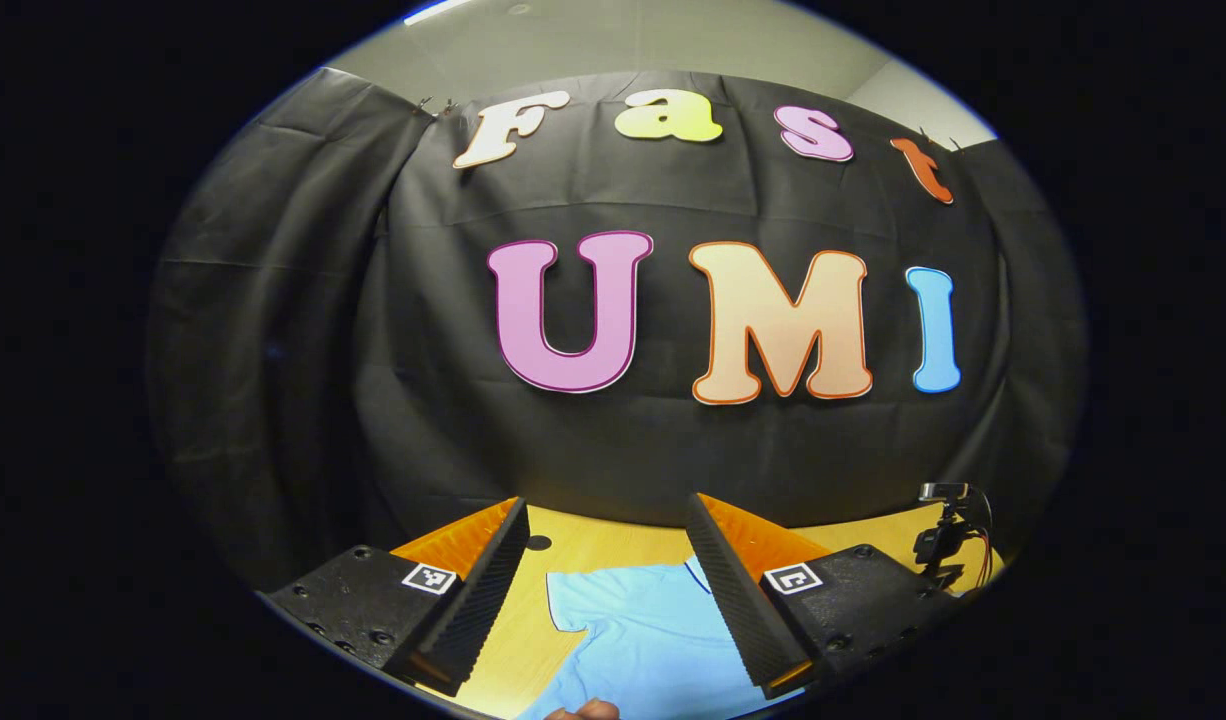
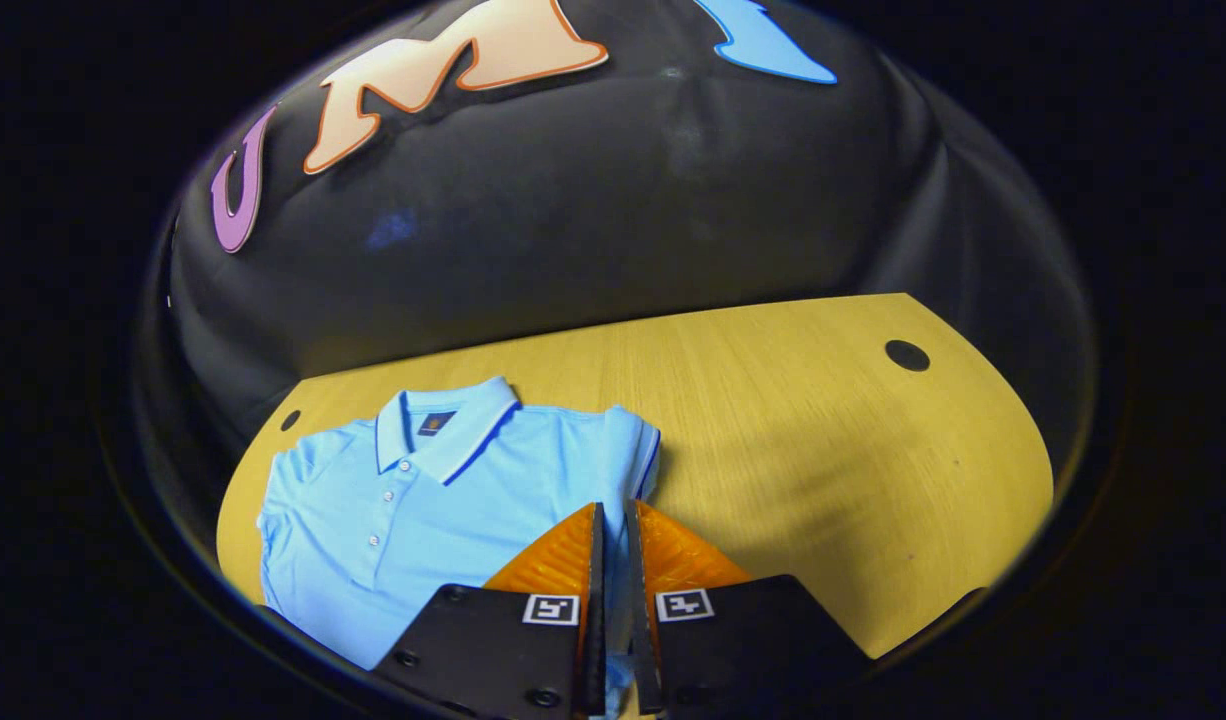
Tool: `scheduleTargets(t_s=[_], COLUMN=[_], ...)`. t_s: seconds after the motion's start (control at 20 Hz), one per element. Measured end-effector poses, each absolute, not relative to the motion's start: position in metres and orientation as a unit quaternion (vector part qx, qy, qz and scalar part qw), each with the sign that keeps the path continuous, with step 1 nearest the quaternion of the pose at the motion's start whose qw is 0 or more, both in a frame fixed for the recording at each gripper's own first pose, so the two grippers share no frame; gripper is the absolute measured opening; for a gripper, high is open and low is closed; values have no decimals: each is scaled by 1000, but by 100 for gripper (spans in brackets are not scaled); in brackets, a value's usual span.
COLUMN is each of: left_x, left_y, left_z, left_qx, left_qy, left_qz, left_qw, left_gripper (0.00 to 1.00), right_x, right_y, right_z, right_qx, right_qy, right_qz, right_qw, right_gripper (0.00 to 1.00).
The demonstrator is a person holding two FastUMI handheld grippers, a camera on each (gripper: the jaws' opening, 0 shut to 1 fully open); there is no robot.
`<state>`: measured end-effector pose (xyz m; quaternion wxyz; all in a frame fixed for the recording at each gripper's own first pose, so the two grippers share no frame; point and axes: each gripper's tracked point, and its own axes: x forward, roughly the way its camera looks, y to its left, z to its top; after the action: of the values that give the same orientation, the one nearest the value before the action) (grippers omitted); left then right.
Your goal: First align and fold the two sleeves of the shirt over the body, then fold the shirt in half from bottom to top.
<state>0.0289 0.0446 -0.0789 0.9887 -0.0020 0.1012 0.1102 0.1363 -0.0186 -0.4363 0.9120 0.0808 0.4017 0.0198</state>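
A light blue polo shirt lies face up on the wooden table, collar toward the wall. In the right gripper view, my right gripper is shut on the shirt's cloth just below the near sleeve, and a strip of blue shows between the fingers. The far sleeve lies flat. In the left gripper view, my left gripper is open wide and raised, pointing at the wall, with part of the shirt on the table below it.
The table has round cable holes. A small camera on a stand sits at the table's right end in the left gripper view. A bit of a hand shows at the bottom edge. Bare wood lies right of the shirt.
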Motion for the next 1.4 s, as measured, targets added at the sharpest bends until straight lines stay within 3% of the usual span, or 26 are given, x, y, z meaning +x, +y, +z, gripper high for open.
scheduleTargets(t_s=[0.8,0.95,1.05,1.15,1.25,1.4], left_x=[-3,-2,3,9,18,31], left_y=[91,93,92,90,91,99], left_z=[-99,-111,-122,-136,-152,-183], left_qx=[-4,-16,-20,-26,-31,-38], left_qy=[124,135,144,154,167,188], left_qz=[144,145,144,140,139,138], left_qw=[982,980,979,978,976,972], left_gripper=[95,95,95,95,95,95], right_x=[128,120,111,101,94,84], right_y=[112,107,96,85,73,47], right_z=[-433,-402,-376,-348,-317,-280], right_qx=[128,103,91,102,107,83], right_qy=[405,377,355,337,312,283], right_qz=[106,135,141,140,140,130], right_qw=[899,911,920,926,934,947], right_gripper=[10,100,94,98,94,98])
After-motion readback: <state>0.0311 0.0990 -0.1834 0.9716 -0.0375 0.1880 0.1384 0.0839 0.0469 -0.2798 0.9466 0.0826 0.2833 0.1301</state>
